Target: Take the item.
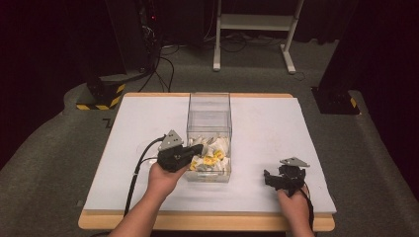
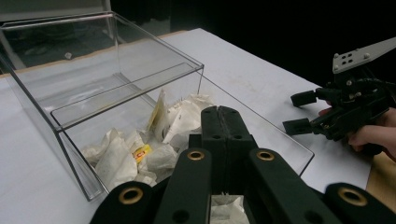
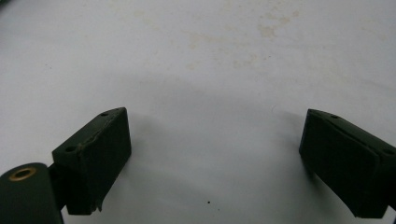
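Tea-bag sachets (image 1: pixel 211 157), white paper packets with a few yellow tags, lay heaped in the near end of a clear plastic box (image 1: pixel 209 114) that stood in the middle of the white table (image 1: pixel 133 143). Over the near left corner of that box, the left gripper (image 1: pixel 197 149) reached in above the pile; in the left gripper view its jaws were pressed together, and whether a sachet was pinched between them could not be told, though white paper showed just beneath the linkage. Well to the right of the box, near the table's front edge, the right gripper (image 1: pixel 269 177) rested low over bare tabletop with its jaws spread wide and nothing between them. The sachets (image 2: pixel 182 121) looked very light, thin and soft, likely to crumple or tear under a hard squeeze and to slide against one another. A single packet would probably be best taken by a loose upstanding corner or edge at the top of the heap, away from the box's stiff, slippery walls, so that only one came up
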`<state>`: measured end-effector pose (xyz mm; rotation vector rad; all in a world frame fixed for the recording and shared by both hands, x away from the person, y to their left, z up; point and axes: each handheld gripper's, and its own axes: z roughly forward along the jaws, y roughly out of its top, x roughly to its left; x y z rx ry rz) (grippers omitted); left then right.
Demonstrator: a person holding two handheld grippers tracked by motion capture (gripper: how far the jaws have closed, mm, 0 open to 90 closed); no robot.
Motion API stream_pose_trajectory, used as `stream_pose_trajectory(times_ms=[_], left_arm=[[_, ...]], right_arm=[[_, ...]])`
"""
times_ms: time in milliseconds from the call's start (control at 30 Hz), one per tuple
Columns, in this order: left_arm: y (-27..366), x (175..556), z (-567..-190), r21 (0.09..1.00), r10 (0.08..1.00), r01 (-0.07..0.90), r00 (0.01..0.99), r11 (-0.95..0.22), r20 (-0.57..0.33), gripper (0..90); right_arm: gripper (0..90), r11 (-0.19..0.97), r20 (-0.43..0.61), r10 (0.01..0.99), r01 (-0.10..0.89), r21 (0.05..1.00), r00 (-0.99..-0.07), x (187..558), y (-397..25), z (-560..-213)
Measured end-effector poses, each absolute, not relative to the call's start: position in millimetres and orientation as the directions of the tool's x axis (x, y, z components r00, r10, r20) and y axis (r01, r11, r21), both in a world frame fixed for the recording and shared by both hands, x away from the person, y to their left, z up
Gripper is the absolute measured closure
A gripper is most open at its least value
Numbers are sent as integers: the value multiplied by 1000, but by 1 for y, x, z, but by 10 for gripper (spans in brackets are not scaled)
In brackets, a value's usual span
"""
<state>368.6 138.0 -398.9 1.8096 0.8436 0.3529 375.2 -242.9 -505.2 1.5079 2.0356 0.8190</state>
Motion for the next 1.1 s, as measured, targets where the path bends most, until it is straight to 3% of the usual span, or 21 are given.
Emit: stream_pose_trajectory(times_ms=[1100], left_arm=[[143,370,-385,930,690,336,709,-148,-147,899]], right_arm=[[89,214,-22,960,676,705,-280,375,-243,-505]])
